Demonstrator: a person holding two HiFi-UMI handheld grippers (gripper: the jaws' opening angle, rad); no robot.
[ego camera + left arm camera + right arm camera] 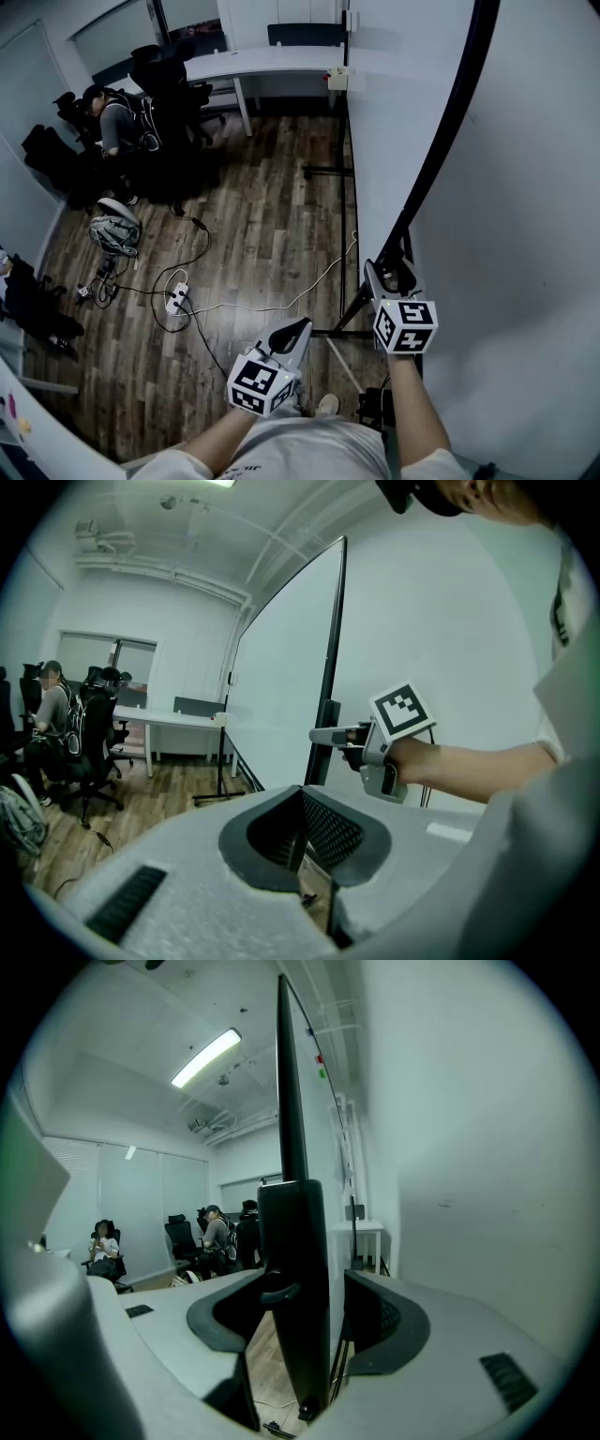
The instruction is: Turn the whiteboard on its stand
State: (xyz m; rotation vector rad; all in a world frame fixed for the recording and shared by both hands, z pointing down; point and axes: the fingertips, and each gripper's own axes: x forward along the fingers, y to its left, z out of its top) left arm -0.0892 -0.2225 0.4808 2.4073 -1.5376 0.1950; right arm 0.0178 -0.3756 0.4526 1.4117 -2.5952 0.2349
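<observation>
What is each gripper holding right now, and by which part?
Nothing is held. The right gripper stands open around the whiteboard's black edge frame without clamping it; the left gripper is shut and empty.

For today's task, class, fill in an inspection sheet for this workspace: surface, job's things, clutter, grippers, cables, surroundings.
Surface: wood plank floor.
Job's things: whiteboard upright on its black stand, seen edge-on beside the wall.
Clutter: a pale bundle lies on the floor near the chairs.
Grippers: right gripper open, with the board's black frame edge between its jaws; left gripper shut, empty, off the board.
Cables: a white cable and a black cable cross the floor by a power strip.
Surroundings: white desk, office chairs, a seated person.
</observation>
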